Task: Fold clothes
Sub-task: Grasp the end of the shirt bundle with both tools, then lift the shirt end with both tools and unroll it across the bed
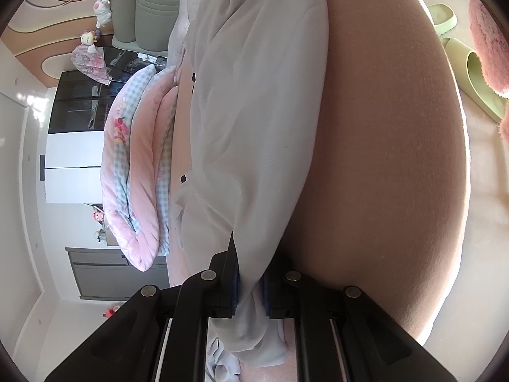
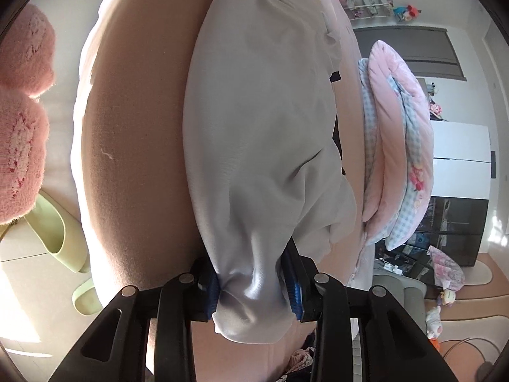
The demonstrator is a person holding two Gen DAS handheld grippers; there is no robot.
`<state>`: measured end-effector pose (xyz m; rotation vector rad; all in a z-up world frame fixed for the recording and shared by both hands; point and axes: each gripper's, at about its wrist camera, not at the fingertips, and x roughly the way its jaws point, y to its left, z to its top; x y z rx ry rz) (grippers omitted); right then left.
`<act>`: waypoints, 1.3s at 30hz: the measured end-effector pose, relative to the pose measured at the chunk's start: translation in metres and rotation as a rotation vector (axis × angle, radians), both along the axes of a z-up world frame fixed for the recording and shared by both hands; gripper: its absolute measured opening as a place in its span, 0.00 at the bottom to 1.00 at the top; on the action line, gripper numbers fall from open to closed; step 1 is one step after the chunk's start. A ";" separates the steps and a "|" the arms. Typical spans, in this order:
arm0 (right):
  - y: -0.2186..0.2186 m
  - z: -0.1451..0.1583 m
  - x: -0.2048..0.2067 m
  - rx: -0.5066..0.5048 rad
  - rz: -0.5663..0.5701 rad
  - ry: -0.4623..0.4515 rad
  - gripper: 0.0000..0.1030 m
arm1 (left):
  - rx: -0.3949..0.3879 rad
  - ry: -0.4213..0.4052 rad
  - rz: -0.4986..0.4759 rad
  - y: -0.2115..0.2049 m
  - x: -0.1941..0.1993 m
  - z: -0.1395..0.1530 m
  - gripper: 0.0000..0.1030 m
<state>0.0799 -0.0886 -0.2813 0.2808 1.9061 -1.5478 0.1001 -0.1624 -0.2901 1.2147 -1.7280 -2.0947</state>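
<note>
Pale grey-white soft knit garment [image 1: 254, 111] is stretched between both tongs, held up over the pink bed [image 1: 381, 159]. Left tongs [image 1: 249, 289] pinch one bunched end; right tongs [image 2: 254, 283] clamp the other bunched end. Progress, my read: garment looks doubled lengthwise, so mid-fold; laying flat and the final folds seem left. Can't tell garment type, sleeves or layer count. Folded pink-and-blue checked quilt [image 1: 140, 175] lies beyond. Dark clothing [image 2: 302, 359] at lower edge is cut off.
</note>
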 end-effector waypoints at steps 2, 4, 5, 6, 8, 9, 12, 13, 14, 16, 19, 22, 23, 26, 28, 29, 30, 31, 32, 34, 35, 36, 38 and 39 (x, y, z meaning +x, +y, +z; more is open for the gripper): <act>0.000 0.002 -0.002 0.006 0.002 -0.023 0.33 | -0.022 -0.010 -0.024 0.001 0.002 -0.001 0.08; 0.000 0.003 -0.003 0.014 0.004 -0.046 0.33 | -0.074 -0.039 -0.067 0.002 0.004 -0.004 0.08; 0.000 0.005 -0.004 0.019 0.005 -0.056 0.33 | -0.114 -0.059 -0.098 0.003 0.006 -0.006 0.08; 0.000 0.006 -0.005 0.025 0.003 -0.070 0.33 | -0.157 -0.079 -0.131 0.003 0.008 -0.009 0.08; -0.003 0.010 -0.007 0.041 -0.006 -0.101 0.33 | -0.209 -0.110 -0.175 0.003 0.011 -0.012 0.08; -0.004 0.011 -0.009 0.052 -0.006 -0.115 0.33 | -0.216 -0.122 -0.185 0.002 0.012 -0.012 0.08; -0.007 0.016 -0.013 0.082 -0.006 -0.161 0.33 | -0.191 -0.150 -0.184 0.000 0.009 -0.005 0.11; -0.009 0.017 -0.015 0.089 -0.011 -0.179 0.33 | -0.176 -0.159 -0.176 -0.001 0.006 -0.001 0.12; -0.010 0.019 -0.016 0.093 -0.018 -0.198 0.33 | -0.159 -0.165 -0.166 -0.001 0.004 0.002 0.13; -0.013 0.025 -0.020 0.093 -0.037 -0.234 0.33 | -0.125 -0.175 -0.145 -0.001 0.001 0.008 0.14; -0.016 0.033 -0.025 0.066 -0.086 -0.289 0.33 | -0.074 -0.180 -0.117 0.000 -0.003 0.018 0.14; -0.018 0.041 -0.029 0.034 -0.127 -0.329 0.33 | -0.022 -0.163 -0.079 -0.001 -0.007 0.029 0.14; -0.019 0.044 -0.030 0.024 -0.139 -0.339 0.33 | -0.004 -0.150 -0.059 -0.001 -0.008 0.032 0.14; -0.020 0.049 -0.029 -0.002 -0.159 -0.352 0.33 | 0.025 -0.118 -0.019 -0.002 -0.011 0.039 0.14; -0.021 0.052 -0.028 -0.007 -0.161 -0.347 0.33 | 0.028 -0.099 0.002 -0.003 -0.012 0.041 0.14; -0.020 0.054 -0.028 -0.011 -0.162 -0.347 0.33 | 0.028 -0.090 0.012 -0.003 -0.013 0.042 0.14; -0.020 0.056 -0.028 -0.016 -0.164 -0.350 0.33 | 0.033 -0.084 0.019 -0.004 -0.014 0.043 0.14; -0.019 0.057 -0.028 -0.021 -0.166 -0.353 0.33 | 0.038 -0.079 0.027 -0.004 -0.015 0.044 0.14; -0.019 0.061 -0.029 -0.028 -0.170 -0.358 0.33 | 0.044 -0.072 0.039 -0.005 -0.017 0.046 0.14; -0.023 0.068 -0.040 -0.051 -0.183 -0.369 0.33 | 0.074 -0.058 0.068 -0.007 -0.021 0.052 0.14; -0.023 0.072 -0.042 -0.065 -0.199 -0.379 0.33 | 0.095 -0.052 0.078 -0.007 -0.022 0.057 0.14; -0.024 0.076 -0.046 -0.082 -0.215 -0.397 0.33 | 0.114 -0.045 0.085 -0.007 -0.023 0.062 0.14; -0.024 0.084 -0.050 -0.116 -0.240 -0.433 0.33 | 0.145 -0.020 0.097 -0.007 -0.025 0.074 0.14; -0.024 0.089 -0.051 -0.132 -0.249 -0.448 0.33 | 0.162 -0.008 0.101 -0.006 -0.025 0.080 0.14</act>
